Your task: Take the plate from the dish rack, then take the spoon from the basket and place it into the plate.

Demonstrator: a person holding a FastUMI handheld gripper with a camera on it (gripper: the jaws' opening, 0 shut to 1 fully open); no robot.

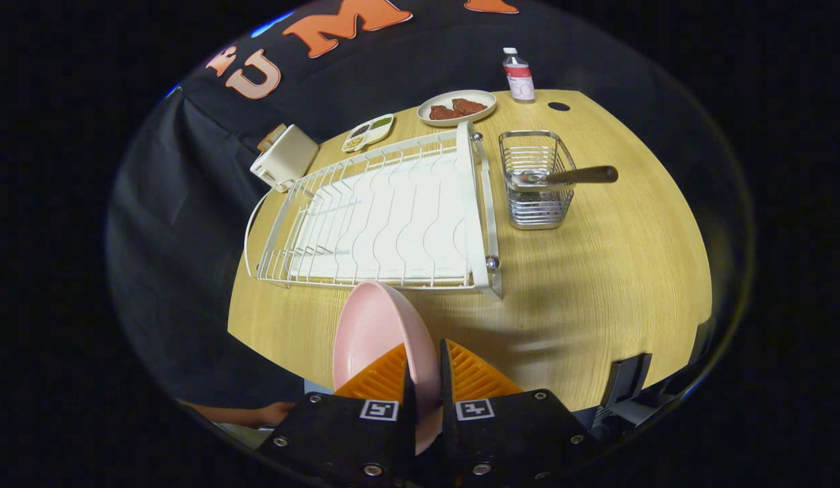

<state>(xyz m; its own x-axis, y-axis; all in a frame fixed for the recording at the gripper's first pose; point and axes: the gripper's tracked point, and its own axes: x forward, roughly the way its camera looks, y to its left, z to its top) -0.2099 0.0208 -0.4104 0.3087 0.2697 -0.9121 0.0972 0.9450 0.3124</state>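
Now pink plate (372,332) in gripper (425,369).

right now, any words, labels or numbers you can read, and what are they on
Nothing here reads as clear text.
Bottle at the far edge of the table: it has a label, but the print is too small and blurred to read.
Gripper, shut on the pink plate: two square black-and-white code markers, patterns rather than words.
Dish rack, basket and spoon: no writing visible.

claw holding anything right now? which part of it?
Yes. The claw is shut on the pink plate, gripping it by its rim, one finger on each face. The plate stands on edge, clear of the dish rack.
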